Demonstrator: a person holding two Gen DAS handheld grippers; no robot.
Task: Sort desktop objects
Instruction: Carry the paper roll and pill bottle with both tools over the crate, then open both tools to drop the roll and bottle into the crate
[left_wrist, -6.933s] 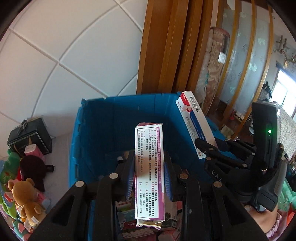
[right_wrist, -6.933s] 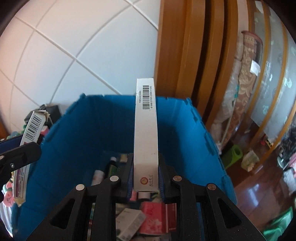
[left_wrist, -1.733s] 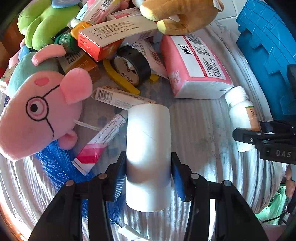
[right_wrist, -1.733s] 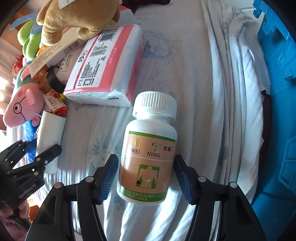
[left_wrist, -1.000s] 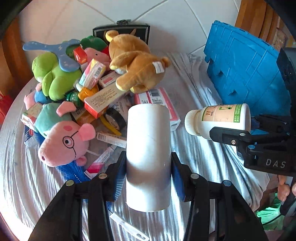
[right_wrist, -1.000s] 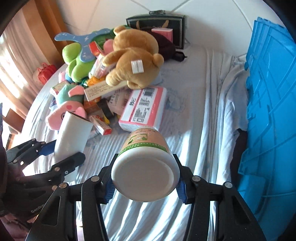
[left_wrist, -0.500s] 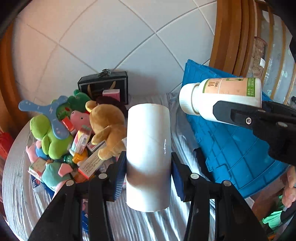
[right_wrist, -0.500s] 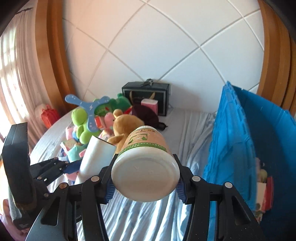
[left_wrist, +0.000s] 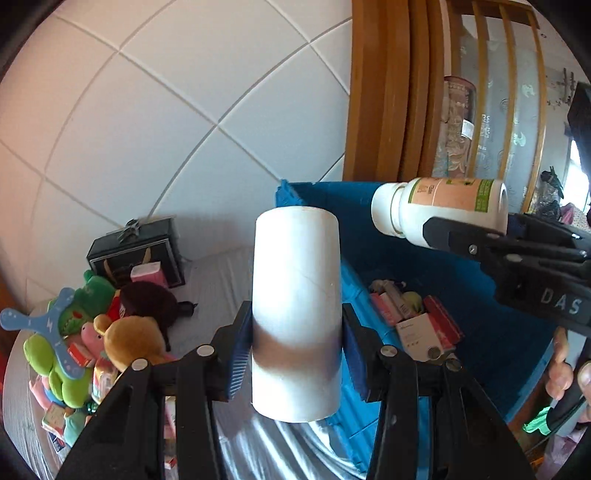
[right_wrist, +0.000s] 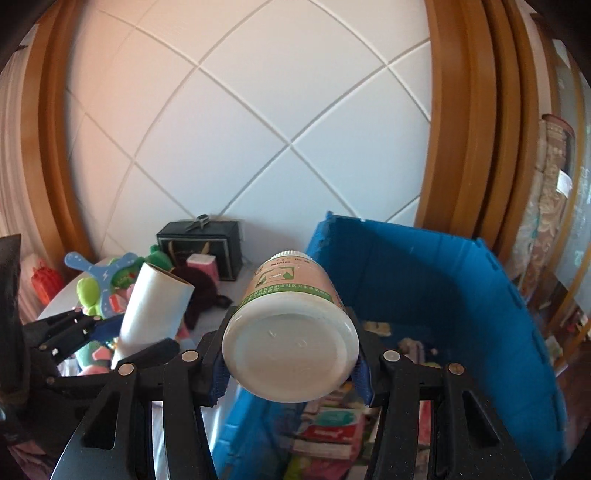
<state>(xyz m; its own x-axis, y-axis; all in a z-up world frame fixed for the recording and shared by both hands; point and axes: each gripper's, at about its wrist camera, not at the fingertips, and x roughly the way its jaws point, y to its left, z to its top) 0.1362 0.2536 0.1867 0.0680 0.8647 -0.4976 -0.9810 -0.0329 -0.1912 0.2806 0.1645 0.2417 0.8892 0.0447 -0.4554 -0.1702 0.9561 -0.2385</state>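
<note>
We are in a lived-in home interior, not a workplace. Indicators: a white diagonally tiled wall at 12 o'clock; varnished wooden door framing with frosted patterned glass panels at 1 to 2 o'clock; a cloth-covered table with plush toys and a black gift box at 9 to 10 o'clock; a blue storage crate holding household packets at 3 to 4 o'clock.
</note>
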